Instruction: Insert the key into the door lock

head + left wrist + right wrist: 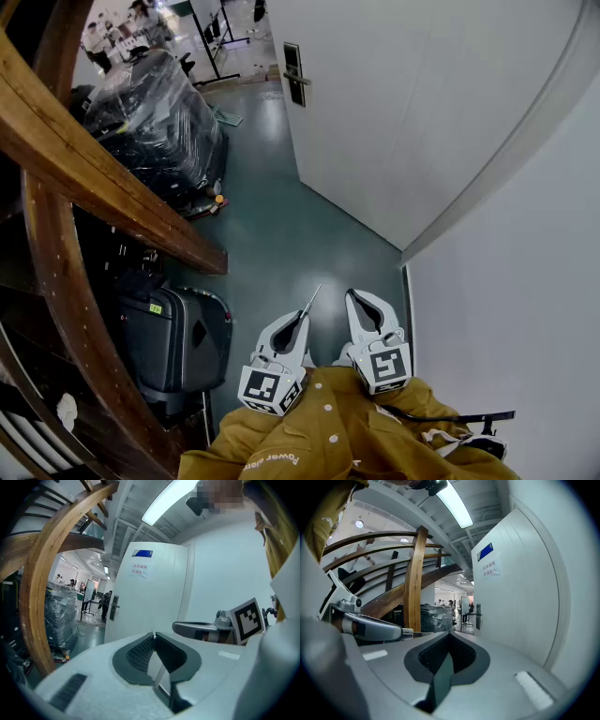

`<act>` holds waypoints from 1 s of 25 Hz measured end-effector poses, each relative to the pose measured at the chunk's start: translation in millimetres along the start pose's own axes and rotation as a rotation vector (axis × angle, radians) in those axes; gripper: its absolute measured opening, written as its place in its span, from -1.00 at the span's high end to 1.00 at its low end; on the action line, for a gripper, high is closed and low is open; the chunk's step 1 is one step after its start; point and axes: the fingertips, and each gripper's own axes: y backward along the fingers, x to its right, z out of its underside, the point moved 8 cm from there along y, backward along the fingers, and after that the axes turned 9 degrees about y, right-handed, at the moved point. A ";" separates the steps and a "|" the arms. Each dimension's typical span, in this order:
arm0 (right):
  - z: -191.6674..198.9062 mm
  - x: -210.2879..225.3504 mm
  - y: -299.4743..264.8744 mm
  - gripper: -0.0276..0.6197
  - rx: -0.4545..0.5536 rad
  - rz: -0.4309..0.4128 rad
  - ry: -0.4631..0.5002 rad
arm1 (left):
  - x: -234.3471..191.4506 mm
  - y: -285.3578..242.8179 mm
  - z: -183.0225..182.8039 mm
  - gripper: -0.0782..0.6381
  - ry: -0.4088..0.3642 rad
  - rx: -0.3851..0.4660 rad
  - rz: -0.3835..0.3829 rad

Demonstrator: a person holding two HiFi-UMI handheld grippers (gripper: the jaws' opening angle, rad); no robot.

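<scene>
The key [310, 300] shows as a thin sliver pinched in the jaws of the left gripper [301, 319]. The lock [294, 73] on the door [403, 122] is far off at 12 o'clock. Best to step closer, hold the key level and aim its tip squarely at the keyhole. At 3 o'clock, the right gripper [356, 298] has its jaws pressed together, empty.

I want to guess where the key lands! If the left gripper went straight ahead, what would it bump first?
Probably the white door, on its face right of the handle. Nothing seems to stand between, but depth is unclear.
</scene>
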 end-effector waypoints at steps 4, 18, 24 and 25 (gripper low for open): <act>-2.9 -1.4 -4.2 0.90 0.001 -0.007 0.007 | -3.9 -2.5 -3.0 0.71 0.010 -0.007 0.009; -7.8 -21.4 -25.9 0.90 -0.021 0.014 -0.078 | -37.2 8.8 -8.3 0.71 0.044 -0.017 0.023; -16.5 -55.9 -67.3 0.90 -0.073 -0.002 -0.099 | -86.7 23.5 -10.6 0.71 0.094 -0.012 0.014; -18.6 -62.4 -73.5 0.90 -0.075 -0.006 -0.096 | -95.6 24.5 -11.7 0.71 0.103 -0.013 0.012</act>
